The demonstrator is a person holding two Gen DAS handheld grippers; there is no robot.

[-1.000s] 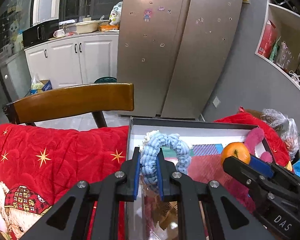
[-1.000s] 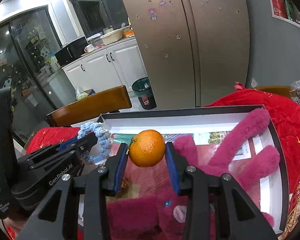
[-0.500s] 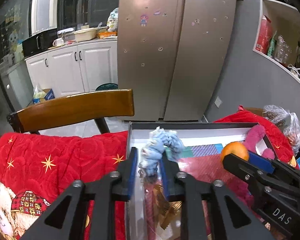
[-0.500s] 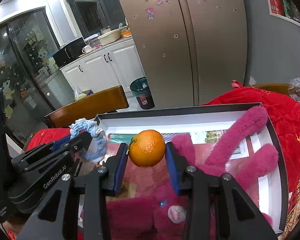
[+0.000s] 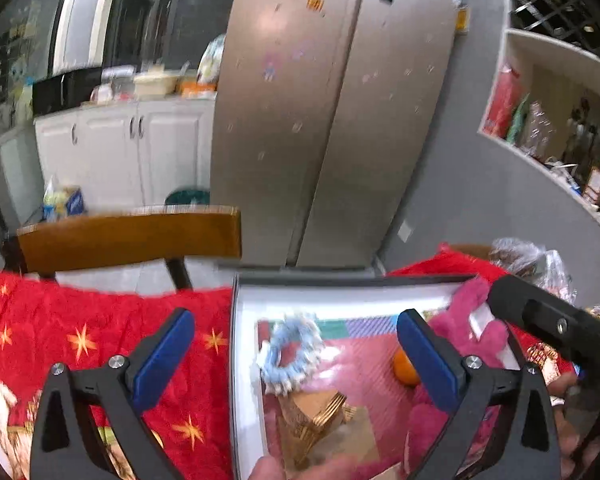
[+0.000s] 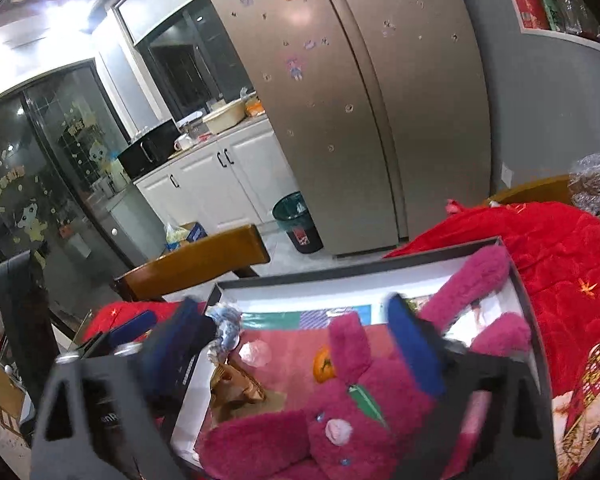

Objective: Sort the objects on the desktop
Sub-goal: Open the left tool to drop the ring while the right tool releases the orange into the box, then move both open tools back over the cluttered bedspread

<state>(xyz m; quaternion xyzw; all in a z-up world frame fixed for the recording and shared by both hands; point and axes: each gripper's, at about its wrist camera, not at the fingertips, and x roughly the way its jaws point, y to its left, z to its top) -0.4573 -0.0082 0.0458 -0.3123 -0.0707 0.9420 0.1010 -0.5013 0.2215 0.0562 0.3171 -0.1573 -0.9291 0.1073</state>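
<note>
Two grippers over box [image 5: 236, 360] on red quilt [image 5: 100, 332], release step in hand. Pink plush rabbit [image 6: 340, 412] fills box's right side. Left gripper [image 5: 296, 344] jaws opening wide, nothing between pads; blue knitted ring [image 5: 290, 354] lies on box floor below. Right gripper [image 6: 300, 344] jaws opening too, empty; orange [image 6: 324, 364] rests against plush. Next move likely: withdraw both, seek unsorted item outside box.
</note>
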